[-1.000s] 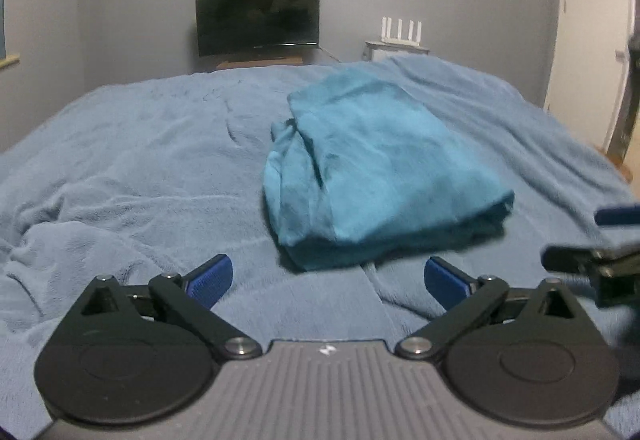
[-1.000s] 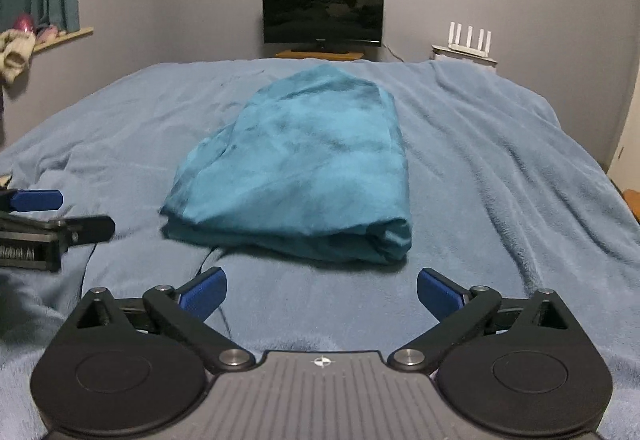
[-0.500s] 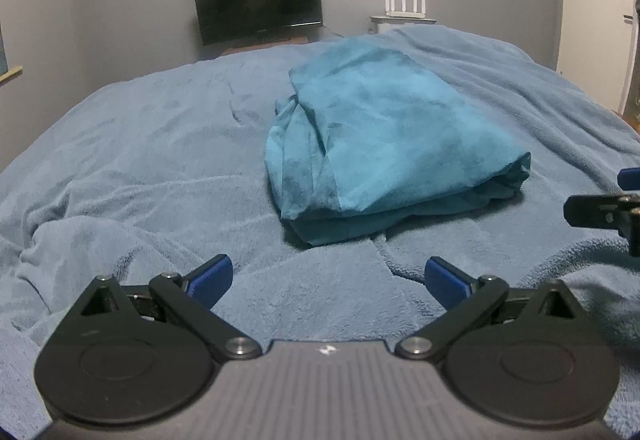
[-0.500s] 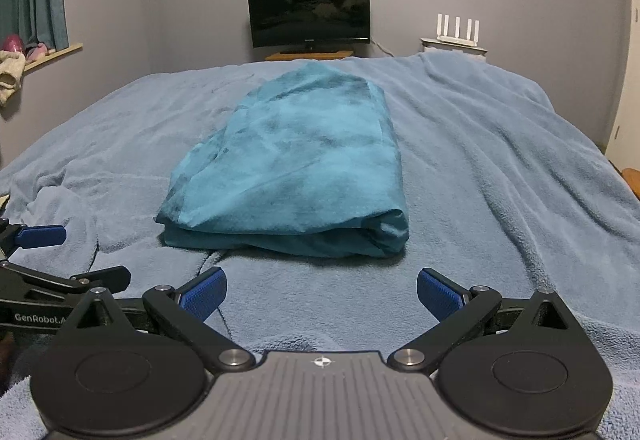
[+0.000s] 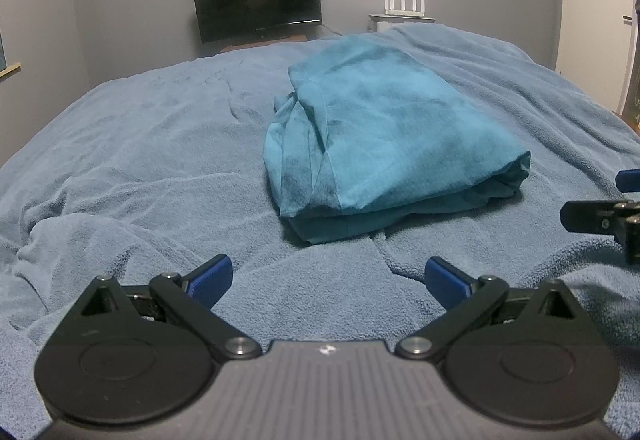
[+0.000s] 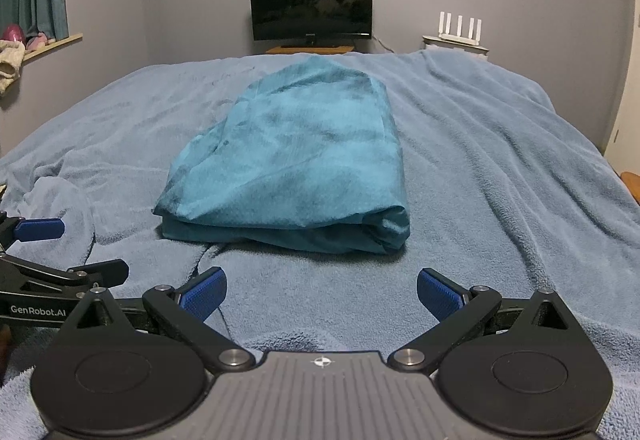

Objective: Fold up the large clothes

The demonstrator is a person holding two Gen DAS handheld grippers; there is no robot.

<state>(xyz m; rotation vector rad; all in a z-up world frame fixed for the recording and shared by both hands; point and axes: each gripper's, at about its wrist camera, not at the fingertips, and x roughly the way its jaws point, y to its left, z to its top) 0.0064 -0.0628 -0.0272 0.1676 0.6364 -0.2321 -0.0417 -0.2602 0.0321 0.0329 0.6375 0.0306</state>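
Observation:
A teal garment (image 5: 384,136) lies folded into a thick rectangular bundle on the blue blanket (image 5: 140,160); it also shows in the right wrist view (image 6: 292,160). My left gripper (image 5: 328,276) is open and empty, low over the blanket just short of the bundle's near edge. My right gripper (image 6: 320,292) is open and empty, in front of the bundle's near folded edge. Each gripper shows at the edge of the other's view: the right one (image 5: 600,216) and the left one (image 6: 52,256).
The blanket (image 6: 500,160) covers the whole bed and is wrinkled at the near left. A dark TV (image 6: 311,3) and a white router (image 6: 456,30) stand by the far wall. A window sill with curtain (image 6: 36,0) is at left, a door (image 5: 592,0) at right.
Both grippers have drawn back and lowered slightly, staying open; the garment bundle has not moved. The two grippers now sit closer side by side.

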